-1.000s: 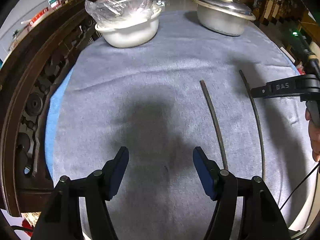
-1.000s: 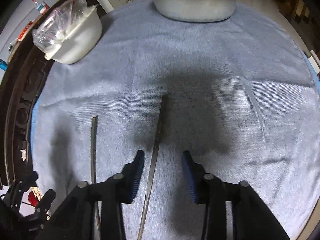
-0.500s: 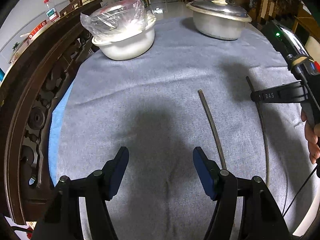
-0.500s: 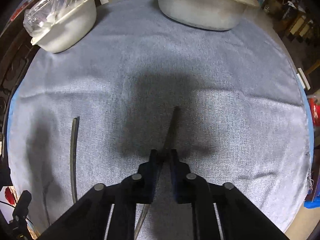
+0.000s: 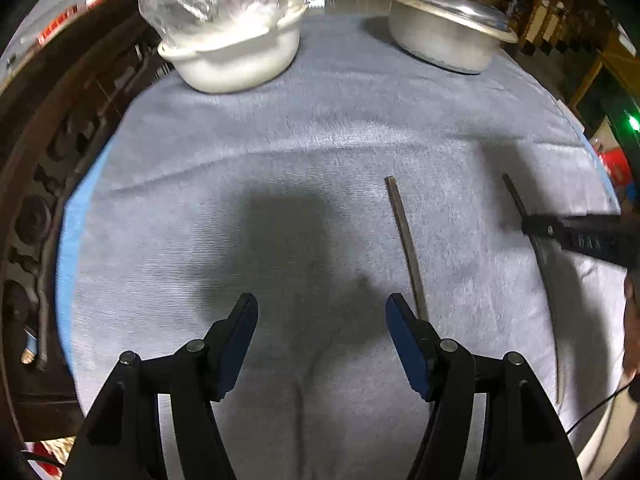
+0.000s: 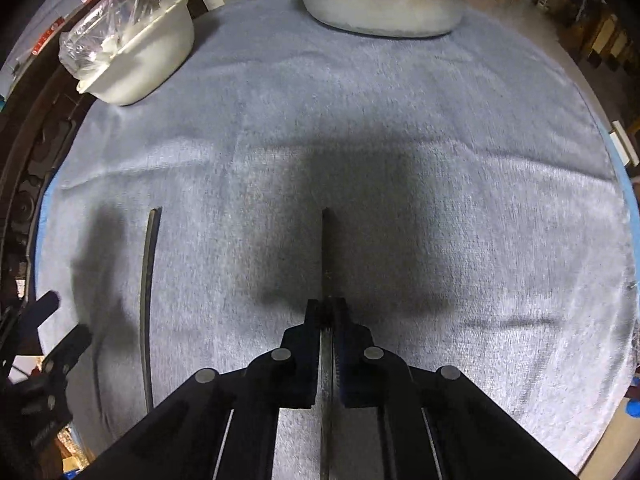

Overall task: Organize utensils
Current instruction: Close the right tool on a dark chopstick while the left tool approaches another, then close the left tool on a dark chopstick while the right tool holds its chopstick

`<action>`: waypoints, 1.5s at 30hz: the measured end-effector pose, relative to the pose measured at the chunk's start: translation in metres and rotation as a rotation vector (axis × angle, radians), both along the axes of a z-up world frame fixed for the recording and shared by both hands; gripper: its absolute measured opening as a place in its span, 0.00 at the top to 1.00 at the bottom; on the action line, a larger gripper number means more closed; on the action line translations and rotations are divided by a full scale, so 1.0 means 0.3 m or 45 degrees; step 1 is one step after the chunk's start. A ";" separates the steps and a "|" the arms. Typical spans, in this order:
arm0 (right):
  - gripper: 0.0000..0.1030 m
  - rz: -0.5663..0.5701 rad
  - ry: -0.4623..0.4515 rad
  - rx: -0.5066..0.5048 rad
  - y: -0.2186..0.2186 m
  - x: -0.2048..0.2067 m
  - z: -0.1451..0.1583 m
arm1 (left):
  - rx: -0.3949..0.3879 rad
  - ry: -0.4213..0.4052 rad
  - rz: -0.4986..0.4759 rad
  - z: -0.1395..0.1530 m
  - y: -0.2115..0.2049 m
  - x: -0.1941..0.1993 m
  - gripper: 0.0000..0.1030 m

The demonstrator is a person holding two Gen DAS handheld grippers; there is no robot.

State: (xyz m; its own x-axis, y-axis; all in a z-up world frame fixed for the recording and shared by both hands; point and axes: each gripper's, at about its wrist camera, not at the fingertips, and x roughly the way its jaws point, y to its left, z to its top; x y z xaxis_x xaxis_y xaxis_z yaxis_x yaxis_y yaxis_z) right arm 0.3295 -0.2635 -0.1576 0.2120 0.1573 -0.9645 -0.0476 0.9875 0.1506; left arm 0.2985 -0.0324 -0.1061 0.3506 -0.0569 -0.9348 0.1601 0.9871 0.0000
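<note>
The grey cloth (image 6: 400, 152) fills everything ahead of both claws, with the lidded metal pot (image 5: 444, 36) far ahead of the right claw and the white bowl under plastic wrap (image 5: 232, 48) far ahead of the left one. Now the right gripper (image 6: 329, 312): jaws pressed together, pinching a dark chopstick (image 6: 326, 240) whose free end juts straight ahead past the fingertips. The second chopstick (image 5: 406, 244) lies flat on the cloth, just beside the left gripper's right finger, outside the gap. The left gripper (image 5: 320, 320) hangs spread wide with nothing between its jaws. To pair them well, the left claw likely needs to shift right until the stick sits centred between its pads, then close low against the cloth; a thin stick could roll away otherwise.
</note>
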 end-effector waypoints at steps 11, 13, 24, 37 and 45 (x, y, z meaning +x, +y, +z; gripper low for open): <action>0.91 0.012 -0.027 0.065 -0.064 -0.039 0.014 | -0.102 0.092 0.038 -0.048 -0.098 0.130 0.35; 0.91 0.012 -0.026 0.079 -0.049 -0.028 -0.001 | -0.116 0.114 0.031 -0.063 -0.117 0.146 0.39; 0.90 0.016 -0.013 0.122 -0.063 -0.014 -0.004 | -0.062 0.149 -0.026 -0.092 -0.172 0.172 0.90; 0.80 0.037 0.063 0.011 -0.049 -0.044 0.018 | -0.119 0.216 -0.121 -0.082 -0.106 0.092 0.94; 0.79 0.059 0.099 -0.068 0.030 -0.004 -0.007 | -0.142 0.271 -0.102 -0.091 -0.084 0.113 0.77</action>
